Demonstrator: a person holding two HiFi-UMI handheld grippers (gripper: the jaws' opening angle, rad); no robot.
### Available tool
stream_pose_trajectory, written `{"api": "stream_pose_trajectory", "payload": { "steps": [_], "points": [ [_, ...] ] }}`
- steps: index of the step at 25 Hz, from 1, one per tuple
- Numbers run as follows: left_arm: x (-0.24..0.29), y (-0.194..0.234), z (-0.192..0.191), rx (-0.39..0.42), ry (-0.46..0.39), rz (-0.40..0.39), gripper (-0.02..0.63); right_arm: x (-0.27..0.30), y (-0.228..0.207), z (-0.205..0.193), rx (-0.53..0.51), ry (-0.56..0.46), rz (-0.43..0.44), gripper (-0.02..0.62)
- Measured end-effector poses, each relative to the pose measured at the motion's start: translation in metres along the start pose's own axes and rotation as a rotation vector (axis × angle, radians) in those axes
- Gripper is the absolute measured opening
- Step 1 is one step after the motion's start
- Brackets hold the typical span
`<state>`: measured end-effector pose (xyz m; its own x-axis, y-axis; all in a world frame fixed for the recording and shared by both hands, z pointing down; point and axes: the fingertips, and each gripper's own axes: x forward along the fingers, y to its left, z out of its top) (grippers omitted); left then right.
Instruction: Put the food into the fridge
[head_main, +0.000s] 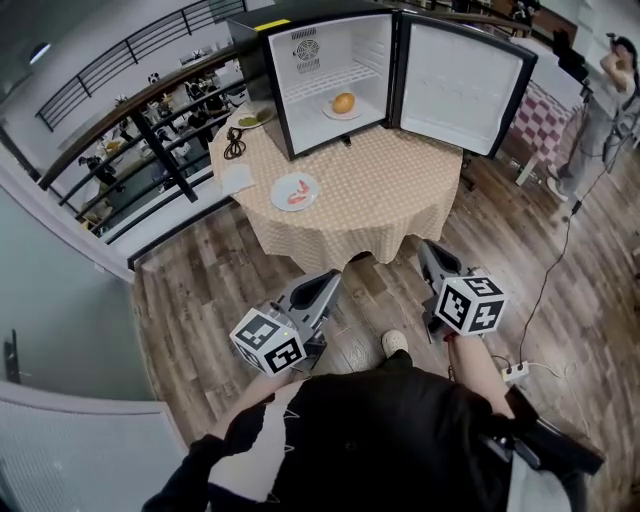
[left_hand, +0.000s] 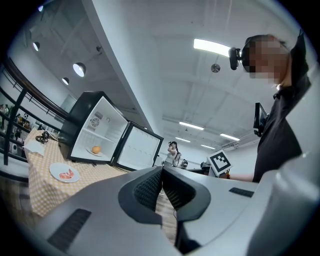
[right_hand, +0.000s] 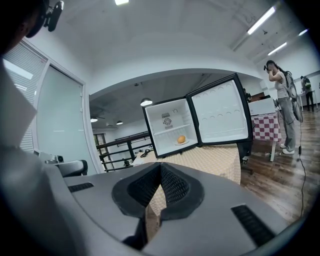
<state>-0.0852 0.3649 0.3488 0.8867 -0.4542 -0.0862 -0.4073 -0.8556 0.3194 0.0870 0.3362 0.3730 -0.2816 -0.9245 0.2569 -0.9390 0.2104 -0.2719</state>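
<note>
head: steeply down | gripper views: low, facing fridge (head_main: 330, 60) (shared, far)

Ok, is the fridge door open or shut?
Open: the black mini fridge has its door swung wide, baring a round orange food on a plate inside.

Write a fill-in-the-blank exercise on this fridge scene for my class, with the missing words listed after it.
1. The mini fridge stands on the round table with its door ____.
2. The round orange food sits on a white plate ____ the fridge.
3. The plate of pink food lies on the table, ____ the fridge.
4. The left gripper and the right gripper have their fingers ____, holding nothing.
Missing words: open; inside; outside; shut.
</note>
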Motion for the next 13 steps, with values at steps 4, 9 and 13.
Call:
{"api": "stream_pose_trajectory", "payload": {
  "steps": [4,9,13],
  "points": [
    [0.006,0.003,0.006,0.008,-0.016,0.013,0.014,0.004,-0.001,0.006,-0.015,0.003,0.016,0.015],
    [0.017,0.004,0.014,0.008,-0.033,0.022,0.014,0.006,-0.010,0.020,-0.025,-0.008,0.020,0.015],
    [0.025,0.003,0.014,0.011,-0.030,0.018,0.014,0.006,-0.015,0.023,-0.027,-0.004,0.022,0.015]
  ]
}}
